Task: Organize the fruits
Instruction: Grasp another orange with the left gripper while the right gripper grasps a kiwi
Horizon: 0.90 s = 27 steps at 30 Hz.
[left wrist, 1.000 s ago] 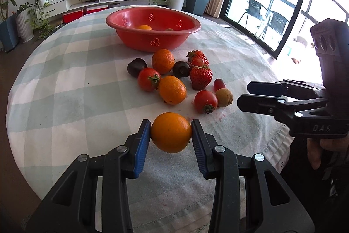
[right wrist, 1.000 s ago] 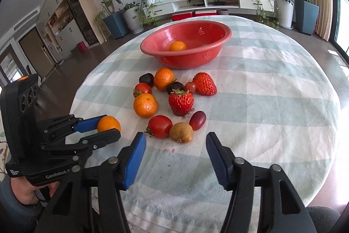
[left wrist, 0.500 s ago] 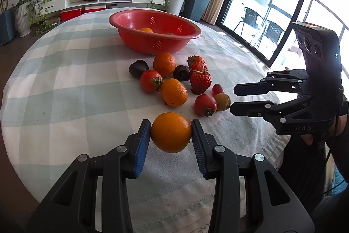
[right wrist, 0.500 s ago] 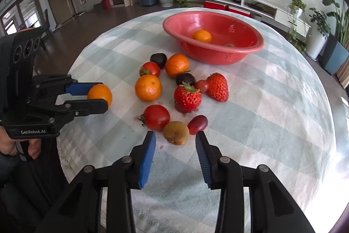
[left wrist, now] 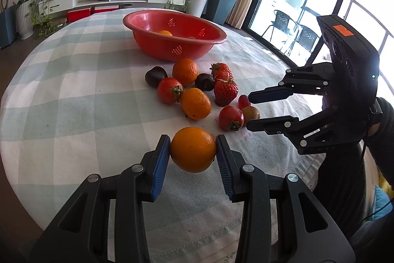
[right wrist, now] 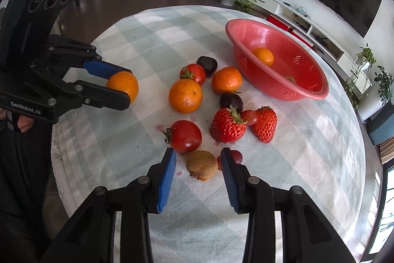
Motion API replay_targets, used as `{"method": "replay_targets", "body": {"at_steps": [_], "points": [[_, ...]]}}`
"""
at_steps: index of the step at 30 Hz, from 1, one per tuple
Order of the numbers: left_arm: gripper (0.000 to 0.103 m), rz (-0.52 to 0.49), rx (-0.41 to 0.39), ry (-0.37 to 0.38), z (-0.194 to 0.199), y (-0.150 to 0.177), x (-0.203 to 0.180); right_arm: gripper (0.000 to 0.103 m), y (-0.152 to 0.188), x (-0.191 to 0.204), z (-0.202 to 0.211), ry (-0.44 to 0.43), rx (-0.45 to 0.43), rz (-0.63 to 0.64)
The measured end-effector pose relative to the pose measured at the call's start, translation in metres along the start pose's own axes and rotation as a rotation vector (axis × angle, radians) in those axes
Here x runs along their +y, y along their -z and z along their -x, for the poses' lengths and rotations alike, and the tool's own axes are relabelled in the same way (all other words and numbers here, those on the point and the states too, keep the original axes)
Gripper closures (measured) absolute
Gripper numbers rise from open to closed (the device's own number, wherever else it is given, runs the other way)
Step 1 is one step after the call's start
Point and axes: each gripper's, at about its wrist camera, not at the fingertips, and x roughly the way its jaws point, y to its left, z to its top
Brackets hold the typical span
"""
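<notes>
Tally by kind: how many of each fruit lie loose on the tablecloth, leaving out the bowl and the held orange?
Oranges: 2
Tomatoes: 2
Strawberries: 2
Dark plums: 2
Red grapes: 2
Kiwi: 1
Total: 11

A woven checked cloth (left wrist: 73, 80) is covering the surface, looking matt and soft. The red basin (left wrist: 172, 41) is showing as smooth, slightly glossy plastic. The held orange (left wrist: 193, 149) is gleaming with a finely pitted peel, the tomato (right wrist: 186, 136) is shining smooth, and the kiwi (right wrist: 201, 165) is looking dull and fuzzy.
</notes>
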Motion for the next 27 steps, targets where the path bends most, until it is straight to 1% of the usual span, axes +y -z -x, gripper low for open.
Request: {"method": "replay_targets", "body": {"at_steps": [2, 4, 6, 16, 17, 22, 27], "points": [[0.067, 0.000, 0.001, 0.000, 0.000, 0.000, 0.000, 0.063, 0.000, 0.000, -0.004, 0.013, 0.018, 0.024], [0.067, 0.001, 0.001, 0.001, -0.001, 0.000, 0.000, 0.068, 0.000, 0.002, -0.007, 0.009, 0.034, 0.047], [0.067, 0.000, 0.001, 0.001, -0.001, 0.000, 0.000, 0.068, 0.002, 0.003, -0.006, 0.006, 0.031, 0.057], [0.067, -0.004, 0.005, 0.001, -0.002, 0.001, -0.001, 0.070, 0.006, 0.008, -0.005, 0.041, 0.048, 0.113], [0.067, -0.005, 0.006, 0.001, -0.002, 0.001, -0.001, 0.072, 0.006, 0.009, -0.005, 0.044, 0.047, 0.116], [0.067, -0.008, 0.008, -0.003, -0.003, 0.001, -0.003, 0.072, 0.006, 0.011, -0.002, 0.058, 0.039, 0.117], [0.067, -0.005, 0.004, -0.003, -0.004, 0.001, -0.003, 0.072, 0.006, 0.009, 0.010, 0.052, 0.001, 0.089]]}}
